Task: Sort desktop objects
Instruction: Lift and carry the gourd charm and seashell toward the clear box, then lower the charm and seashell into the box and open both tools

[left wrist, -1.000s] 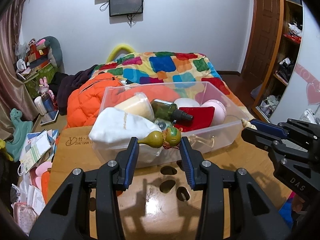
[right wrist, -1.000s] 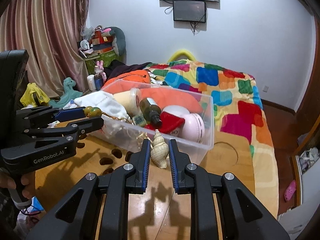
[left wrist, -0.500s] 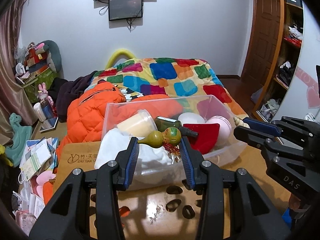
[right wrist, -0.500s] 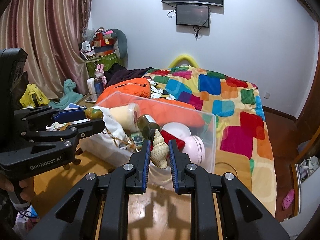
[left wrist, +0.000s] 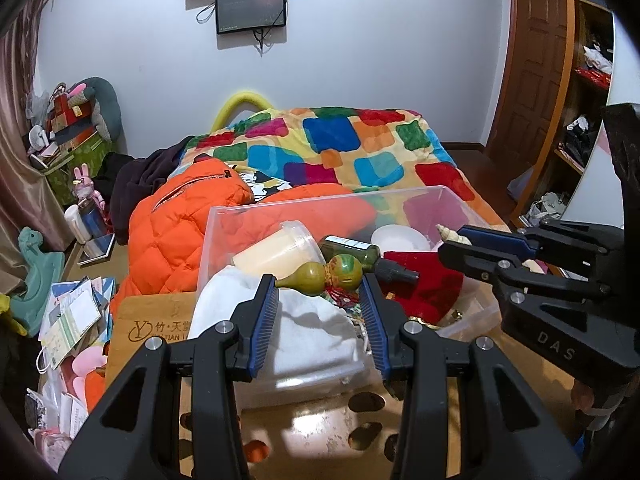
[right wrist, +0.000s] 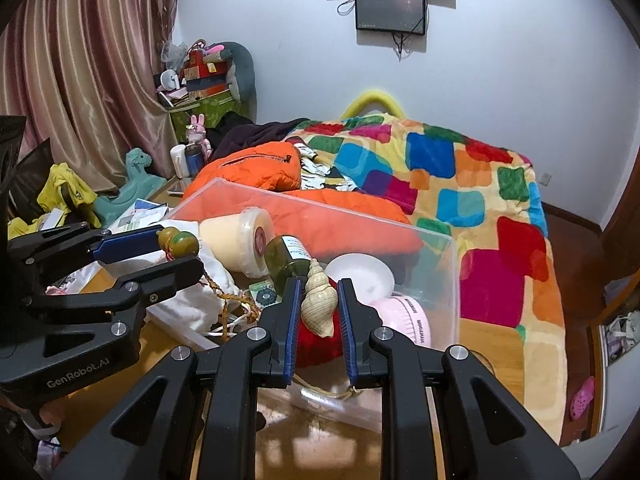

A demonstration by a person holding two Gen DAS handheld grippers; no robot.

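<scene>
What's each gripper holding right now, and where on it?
Left gripper: gourd, pinched end to end. Right gripper: shell, gripped across its sides.

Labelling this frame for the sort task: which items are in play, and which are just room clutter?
In play:
- gourd ornament, clamped in left gripper
- conch shell, clamped in right gripper
- clear plastic bin, holding green bottle, cream tub

Clutter:
- orange jacket
- patchwork blanket
- teal toy horse

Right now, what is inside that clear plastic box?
A white cloth bag, cream tub, green bottle, red cloth, white bowl, pink item. Beneath them is hidden.
</scene>
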